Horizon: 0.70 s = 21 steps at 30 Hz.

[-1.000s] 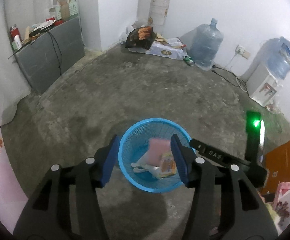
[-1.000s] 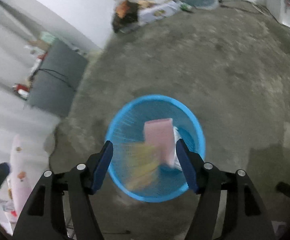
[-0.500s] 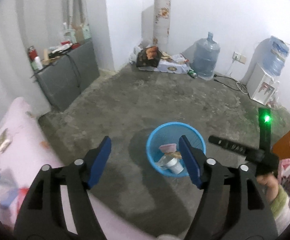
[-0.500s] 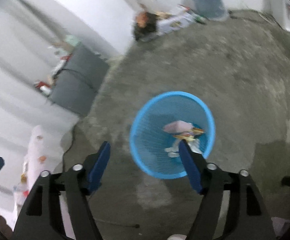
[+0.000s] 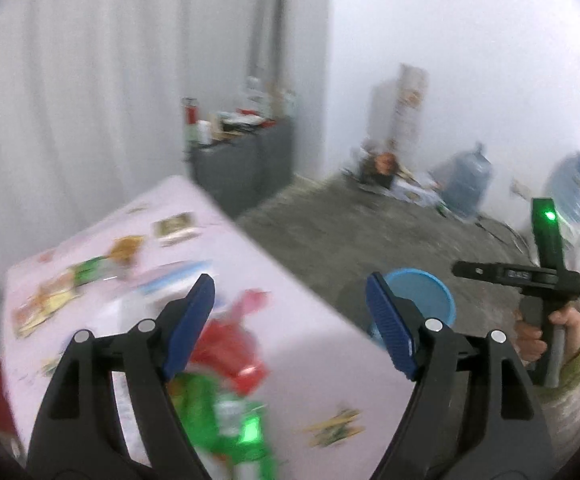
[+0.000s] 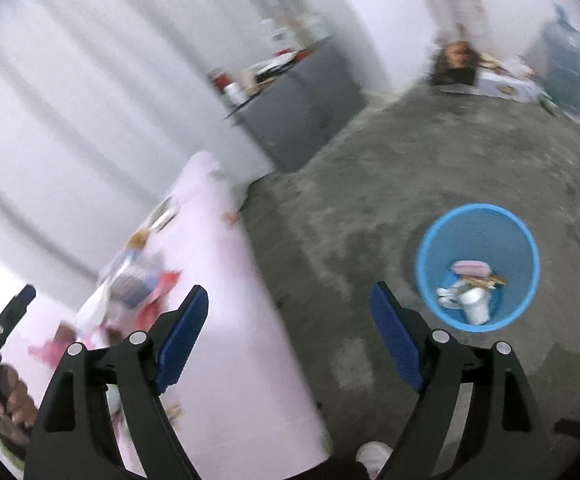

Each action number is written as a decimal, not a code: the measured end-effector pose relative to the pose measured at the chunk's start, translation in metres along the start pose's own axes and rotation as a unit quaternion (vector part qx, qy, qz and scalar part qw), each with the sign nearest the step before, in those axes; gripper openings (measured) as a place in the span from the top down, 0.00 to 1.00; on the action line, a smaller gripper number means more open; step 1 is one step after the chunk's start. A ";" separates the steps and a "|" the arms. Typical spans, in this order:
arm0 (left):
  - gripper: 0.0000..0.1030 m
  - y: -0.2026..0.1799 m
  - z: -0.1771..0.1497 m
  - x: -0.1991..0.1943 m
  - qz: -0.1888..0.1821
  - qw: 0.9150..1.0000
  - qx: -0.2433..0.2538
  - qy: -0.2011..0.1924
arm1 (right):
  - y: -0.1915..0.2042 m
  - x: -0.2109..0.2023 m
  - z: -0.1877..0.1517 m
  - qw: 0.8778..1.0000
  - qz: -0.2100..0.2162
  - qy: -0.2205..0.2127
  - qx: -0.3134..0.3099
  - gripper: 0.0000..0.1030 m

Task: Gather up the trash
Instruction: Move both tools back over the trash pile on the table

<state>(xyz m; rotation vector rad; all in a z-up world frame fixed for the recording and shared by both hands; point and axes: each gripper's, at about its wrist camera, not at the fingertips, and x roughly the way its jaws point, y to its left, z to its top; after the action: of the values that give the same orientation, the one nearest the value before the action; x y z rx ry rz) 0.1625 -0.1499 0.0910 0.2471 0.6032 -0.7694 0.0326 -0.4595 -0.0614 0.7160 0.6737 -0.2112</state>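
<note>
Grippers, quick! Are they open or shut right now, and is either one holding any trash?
Left gripper: open, holding nothing, above the pink table.
Right gripper: open, holding nothing, near the blue basket.

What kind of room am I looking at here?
Probably a plain spare or storage room in a home: bare concrete floor, big water jugs against the wall, a pink-covered table strewn with wrappers, and a blue trash basket.
</note>
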 end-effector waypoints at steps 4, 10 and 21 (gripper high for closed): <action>0.29 0.055 -0.018 -0.042 0.044 0.997 -0.064 -0.024 | 0.038 0.001 -0.004 0.999 0.027 0.017 -0.037 0.22; 0.29 0.127 -0.052 -0.088 0.070 0.984 -0.157 -0.048 | 0.106 0.020 -0.008 0.994 0.060 0.048 -0.079 0.22; 0.29 0.144 -0.070 -0.071 0.037 0.991 -0.115 -0.049 | 0.166 0.073 -0.020 0.983 0.117 0.109 -0.093 0.22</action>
<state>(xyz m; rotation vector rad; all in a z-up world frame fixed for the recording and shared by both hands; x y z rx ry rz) 0.1960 0.0220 0.0761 0.0200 0.5814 -0.6298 0.1450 -0.3192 -0.0303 0.6358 0.7995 0.1469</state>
